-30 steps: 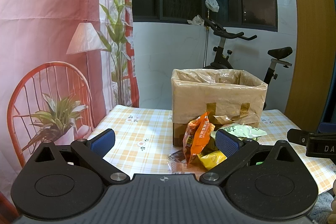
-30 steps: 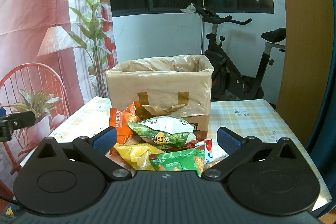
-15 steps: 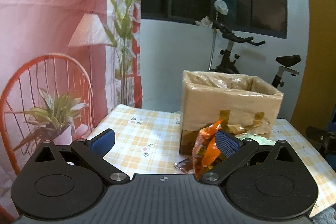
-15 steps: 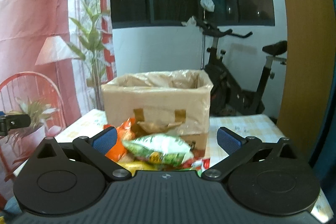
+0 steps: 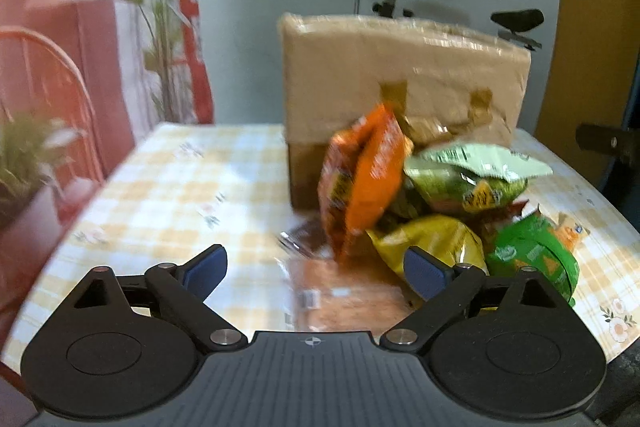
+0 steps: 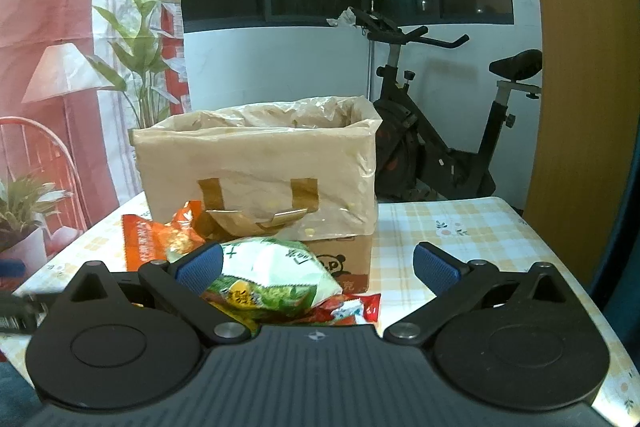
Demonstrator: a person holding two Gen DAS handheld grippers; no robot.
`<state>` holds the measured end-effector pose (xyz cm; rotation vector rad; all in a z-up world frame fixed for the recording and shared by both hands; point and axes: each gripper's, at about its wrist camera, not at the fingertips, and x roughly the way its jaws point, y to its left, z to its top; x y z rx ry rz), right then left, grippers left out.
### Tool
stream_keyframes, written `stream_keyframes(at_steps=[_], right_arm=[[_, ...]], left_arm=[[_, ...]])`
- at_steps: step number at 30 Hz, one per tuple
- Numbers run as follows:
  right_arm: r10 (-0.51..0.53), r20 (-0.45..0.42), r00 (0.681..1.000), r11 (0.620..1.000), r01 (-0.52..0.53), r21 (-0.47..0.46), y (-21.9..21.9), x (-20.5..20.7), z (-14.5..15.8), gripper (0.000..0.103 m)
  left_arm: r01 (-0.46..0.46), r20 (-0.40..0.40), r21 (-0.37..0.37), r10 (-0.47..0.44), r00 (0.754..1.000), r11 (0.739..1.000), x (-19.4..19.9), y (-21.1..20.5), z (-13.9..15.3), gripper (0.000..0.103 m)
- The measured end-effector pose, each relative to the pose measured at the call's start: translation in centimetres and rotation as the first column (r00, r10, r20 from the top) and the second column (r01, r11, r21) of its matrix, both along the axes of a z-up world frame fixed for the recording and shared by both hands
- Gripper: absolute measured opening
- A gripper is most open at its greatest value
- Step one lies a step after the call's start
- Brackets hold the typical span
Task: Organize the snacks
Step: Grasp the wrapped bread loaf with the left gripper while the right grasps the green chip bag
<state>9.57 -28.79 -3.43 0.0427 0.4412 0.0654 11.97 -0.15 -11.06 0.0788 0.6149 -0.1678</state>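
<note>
The snack pile (image 5: 440, 203) lies on the checked desk (image 5: 172, 195), touching the front of the lined box (image 6: 256, 171). The left tongs (image 5: 316, 269) are spread and empty, the pile just ahead toward their right finger. The right tongs (image 6: 318, 263) gape too, a green packet (image 6: 276, 279) between the fingers, unpinched.

Blur, overlap and frame edges hide much of the snack pile.

The left wrist view is motion-smeared: print on the orange packet (image 5: 362, 183) is unreadable, and the flat packet (image 5: 344, 301) runs under the gripper body. In the right wrist view the gripper body covers the lower edge of the green-and-white bag (image 6: 272, 277), which hides the cardboard box (image 6: 256, 171)'s lower front; the box's inside cannot be seen.
</note>
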Motion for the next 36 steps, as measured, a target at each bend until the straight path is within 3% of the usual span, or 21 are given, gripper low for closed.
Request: stream_keyframes(at_steps=[7,16,24,29,32,36], right_arm=[[0.024,-0.013,1.0,1.0,-0.024,0.016,-0.9,1.0,-1.5,0.102],[0.038,-0.126,0.991,0.999,-0.034,0.027,-1.1,0.5,-5.4,0.1],[0.097,-0.165,0.982,0.995,-0.096,0.016,-0.2,0.1,-7.7,0.095],[0.137,-0.191,0.972,0.989,-0.146,-0.037,1.3,0.0,-9.0,0.094],[0.13,-0.192,0.973,0.988,-0.144,-0.06,1.5,0.0,-9.7,0.094],[0.116,-0.186,0.976,0.992,-0.122,-0.019,0.9,0.1,-10.4,0.092]], left_arm=[[0.016,-0.089,-0.026,-0.018,0.996,1.0,2.1,-0.4,-3.3,0.096],[0.029,-0.171,-0.017,-0.031,0.985,0.999,3.9,-1.5,-5.8,0.096],[0.027,-0.179,-0.013,-0.029,0.983,1.0,4.8,-1.8,-7.4,0.097],[0.058,-0.142,-0.003,-0.058,0.988,0.998,4.0,-1.8,-7.3,0.082],[0.055,-0.135,0.005,-0.054,0.989,0.998,3.5,-1.5,-7.2,0.079],[0.04,-0.15,-0.001,-0.04,0.988,0.999,3.1,-1.0,-6.9,0.078]])
